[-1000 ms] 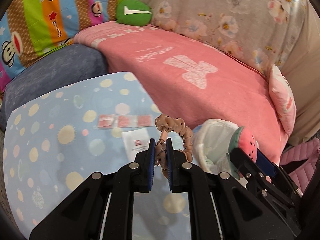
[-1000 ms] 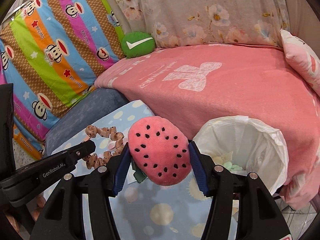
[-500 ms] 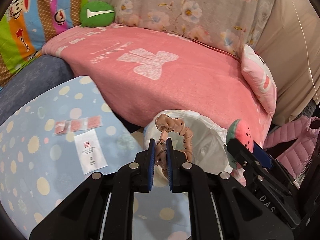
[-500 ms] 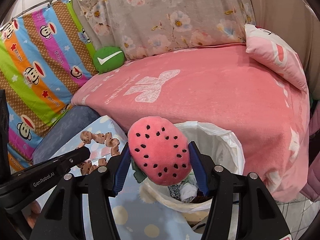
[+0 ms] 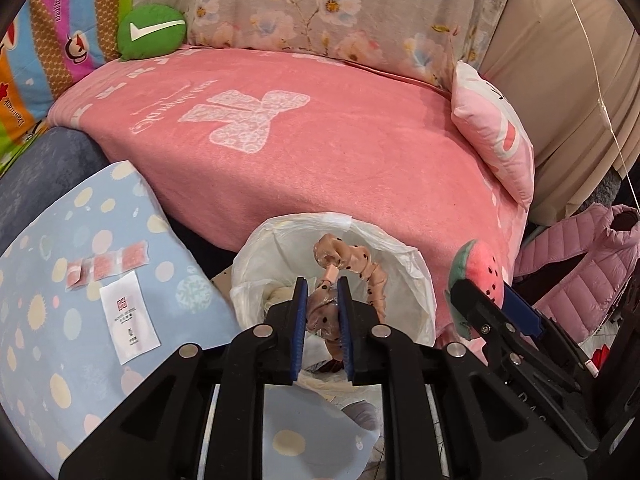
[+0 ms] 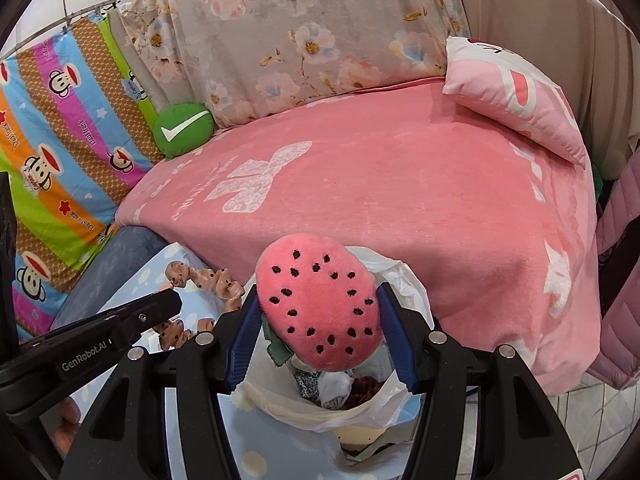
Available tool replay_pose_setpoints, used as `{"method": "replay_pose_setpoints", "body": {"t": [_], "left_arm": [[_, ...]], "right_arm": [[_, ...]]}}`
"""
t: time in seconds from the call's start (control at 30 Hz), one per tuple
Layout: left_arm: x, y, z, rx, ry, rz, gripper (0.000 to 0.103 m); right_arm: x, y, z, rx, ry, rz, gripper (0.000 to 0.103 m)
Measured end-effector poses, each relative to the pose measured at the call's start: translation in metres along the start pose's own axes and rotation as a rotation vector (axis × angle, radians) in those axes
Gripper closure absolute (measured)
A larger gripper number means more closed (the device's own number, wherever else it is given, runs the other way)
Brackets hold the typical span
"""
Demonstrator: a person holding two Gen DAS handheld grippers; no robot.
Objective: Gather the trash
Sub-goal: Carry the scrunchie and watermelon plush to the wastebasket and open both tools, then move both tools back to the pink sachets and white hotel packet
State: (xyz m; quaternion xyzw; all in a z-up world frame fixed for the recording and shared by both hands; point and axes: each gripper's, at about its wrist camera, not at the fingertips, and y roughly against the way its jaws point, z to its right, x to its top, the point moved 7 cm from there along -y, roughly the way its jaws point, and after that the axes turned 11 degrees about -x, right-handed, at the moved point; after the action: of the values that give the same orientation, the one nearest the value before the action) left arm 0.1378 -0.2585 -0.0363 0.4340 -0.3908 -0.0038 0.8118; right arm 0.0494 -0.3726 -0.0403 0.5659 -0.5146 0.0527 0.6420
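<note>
Pink scrunchie (image 5: 352,268) is clenched in left tongs (image 5: 322,312) above the bin bag (image 5: 416,264) at lower centre, ready to drop; right tongs (image 6: 318,328) grasp the watermelon plush (image 6: 320,304) there too.

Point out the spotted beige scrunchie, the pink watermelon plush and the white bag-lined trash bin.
Spotted beige fabric scrunchie (image 5: 362,266): left wrist view, on its upper loop.
Pink round watermelon plush (image 6: 320,312): right wrist view, middle of its seeded face.
White bag-lined trash bin (image 5: 412,272): left wrist view, right rim.
</note>
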Motion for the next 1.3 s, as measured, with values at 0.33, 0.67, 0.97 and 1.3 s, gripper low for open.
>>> {"method": "replay_pose_setpoints", "body": {"t": [0.33, 0.67, 0.97, 1.3], "left_arm": [[0.006, 0.004, -0.03, 0.058, 0.059, 0.037, 0.048], [-0.003, 0.015, -0.059, 0.099, 0.094, 0.044, 0.048], [-0.011, 0.032, -0.072, 0.114, 0.113, 0.06, 0.048], [-0.021, 0.052, -0.095, 0.135, 0.155, 0.078, 0.048]], "right_arm": [[0.004, -0.018, -0.011, 0.002, 0.028, -0.018, 0.043], [-0.003, -0.019, -0.036, 0.009, 0.072, -0.015, 0.035], [-0.006, -0.004, -0.053, 0.027, 0.099, 0.0, 0.033], [-0.019, 0.006, -0.081, 0.051, 0.151, -0.005, 0.032]]}}
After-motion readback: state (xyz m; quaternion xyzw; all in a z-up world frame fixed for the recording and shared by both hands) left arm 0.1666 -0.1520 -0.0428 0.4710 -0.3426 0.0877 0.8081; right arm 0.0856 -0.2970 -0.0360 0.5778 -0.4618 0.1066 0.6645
